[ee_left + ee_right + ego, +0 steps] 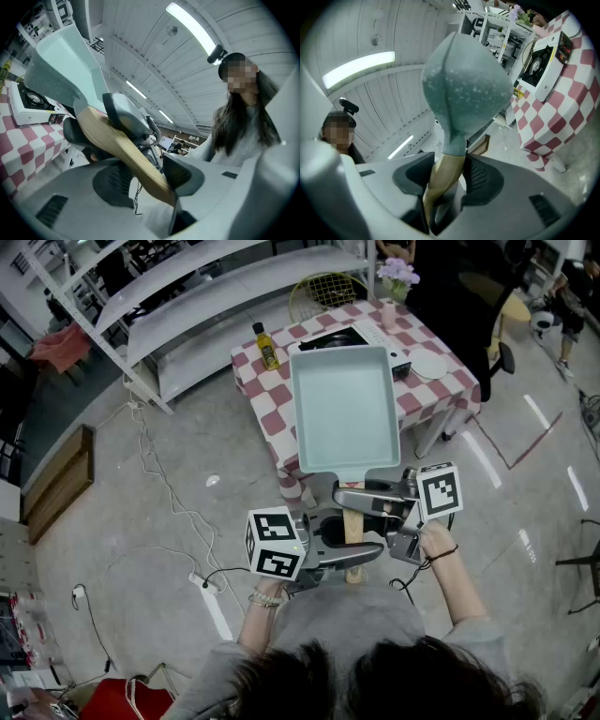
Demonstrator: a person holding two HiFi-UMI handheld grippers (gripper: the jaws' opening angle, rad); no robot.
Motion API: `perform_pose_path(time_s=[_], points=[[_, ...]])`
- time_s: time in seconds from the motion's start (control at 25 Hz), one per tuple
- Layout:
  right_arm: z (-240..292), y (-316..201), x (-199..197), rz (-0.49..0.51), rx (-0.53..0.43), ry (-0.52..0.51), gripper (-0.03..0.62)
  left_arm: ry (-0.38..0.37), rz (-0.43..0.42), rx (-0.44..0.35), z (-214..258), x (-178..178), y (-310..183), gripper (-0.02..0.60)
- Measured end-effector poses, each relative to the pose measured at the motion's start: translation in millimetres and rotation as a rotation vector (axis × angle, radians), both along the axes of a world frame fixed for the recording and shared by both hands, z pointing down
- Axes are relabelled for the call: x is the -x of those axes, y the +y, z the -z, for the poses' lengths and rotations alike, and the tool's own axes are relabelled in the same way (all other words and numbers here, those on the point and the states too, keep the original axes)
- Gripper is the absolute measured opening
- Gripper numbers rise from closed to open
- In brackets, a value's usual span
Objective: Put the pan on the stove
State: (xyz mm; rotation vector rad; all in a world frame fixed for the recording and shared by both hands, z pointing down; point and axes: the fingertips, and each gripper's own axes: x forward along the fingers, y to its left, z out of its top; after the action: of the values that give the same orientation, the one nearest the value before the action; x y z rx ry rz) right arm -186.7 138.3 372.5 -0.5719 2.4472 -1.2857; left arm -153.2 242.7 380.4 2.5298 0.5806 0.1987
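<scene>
A pale teal rectangular pan with a wooden handle hangs in the air just in front of the checkered table. My right gripper is shut on the handle close to the pan's body. My left gripper is shut on the handle's end. The left gripper view shows the handle slanting across between the pads of the left gripper, with the pan above. In the right gripper view the right gripper clamps the handle under the pan. A white portable stove sits on the table beyond the pan.
On the table stand an oil bottle, a white plate and a vase of flowers. Behind it are a wire basket and white shelving. Cables and a power strip lie on the floor to the left.
</scene>
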Motion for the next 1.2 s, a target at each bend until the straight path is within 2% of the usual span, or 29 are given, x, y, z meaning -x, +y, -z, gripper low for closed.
perform_pose_path(time_s=[0.52,0.72,0.88,1.2], points=[[1.2,5.6,-12.3,0.000,0.010,0.002,0.196,-0.021,0.007,0.006,1.7,-13.2,6.1,0.195],[3.9,8.3,-19.4,0.020,0.010,0.001,0.196,-0.020,0.035,0.008,4.0,-23.0,7.9,0.195],[5.3,9.2,-29.4,0.030,0.009,-0.016,0.198,-0.003,0.061,0.020,6.2,-35.5,7.7,0.195],[16.2,1.6,-45.2,0.068,0.004,-0.071,0.198,-0.021,0.087,0.021,7.2,-59.3,-3.2,0.195]])
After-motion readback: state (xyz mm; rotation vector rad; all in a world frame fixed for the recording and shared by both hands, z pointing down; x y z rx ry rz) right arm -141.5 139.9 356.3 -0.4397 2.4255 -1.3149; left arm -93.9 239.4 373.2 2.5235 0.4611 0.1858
